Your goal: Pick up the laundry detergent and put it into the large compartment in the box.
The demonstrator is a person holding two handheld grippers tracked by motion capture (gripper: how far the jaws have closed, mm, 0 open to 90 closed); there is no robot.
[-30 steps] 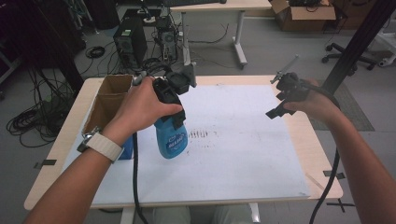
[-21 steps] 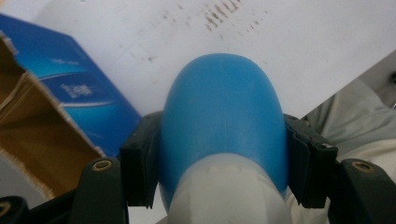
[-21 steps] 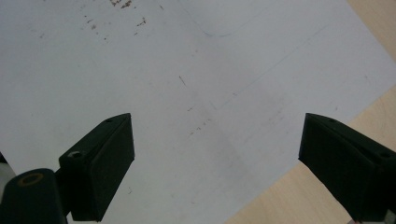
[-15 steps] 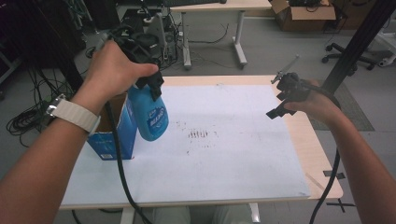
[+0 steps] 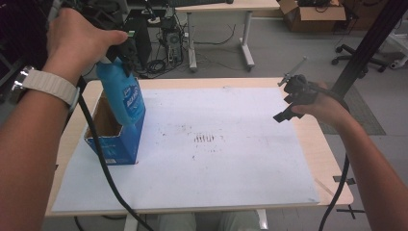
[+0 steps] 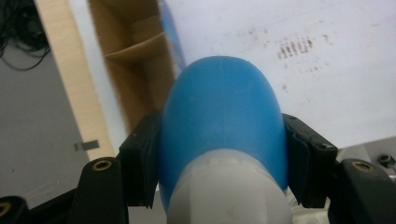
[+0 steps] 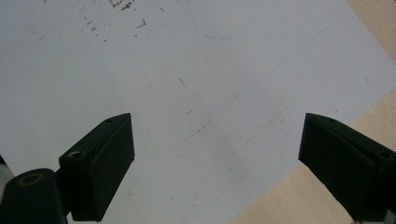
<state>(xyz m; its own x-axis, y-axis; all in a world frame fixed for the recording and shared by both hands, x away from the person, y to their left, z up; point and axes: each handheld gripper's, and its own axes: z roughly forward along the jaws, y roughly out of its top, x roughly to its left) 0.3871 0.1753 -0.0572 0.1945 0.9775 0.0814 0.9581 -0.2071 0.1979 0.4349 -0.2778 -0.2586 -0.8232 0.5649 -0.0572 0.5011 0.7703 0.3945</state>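
Clamped on either flank of a blue bottle [image 6: 222,116], black fingers [image 6: 140,158] of the left gripper [image 6: 219,154], pads pressed flat against the plastic just above the pale neck at the bottom of the left gripper view. Held aloft at upper left of the high view, bottle [image 5: 122,98] hanging base-down from the left hand [image 5: 79,41], lower end level with the rim of an open cardboard box [image 5: 115,144] with blue sides, whether touching it or just clear cannot be told. Box standing at left of frame on a white sheet [image 5: 216,159], brown inside with a divider across it, seen again at upper left of the left gripper view [image 6: 135,60]. Dark smudges near mid-sheet. Sheet spread over a light wooden table [image 5: 332,159], bare wood along the edges. At right of the high view, right gripper [image 5: 291,98] in the right hand [image 5: 325,108], poised over the sheet's far right edge. Spread wide with nothing between, its fingers [image 7: 100,168] in the right gripper view, stained sheet and a corner of wood below.
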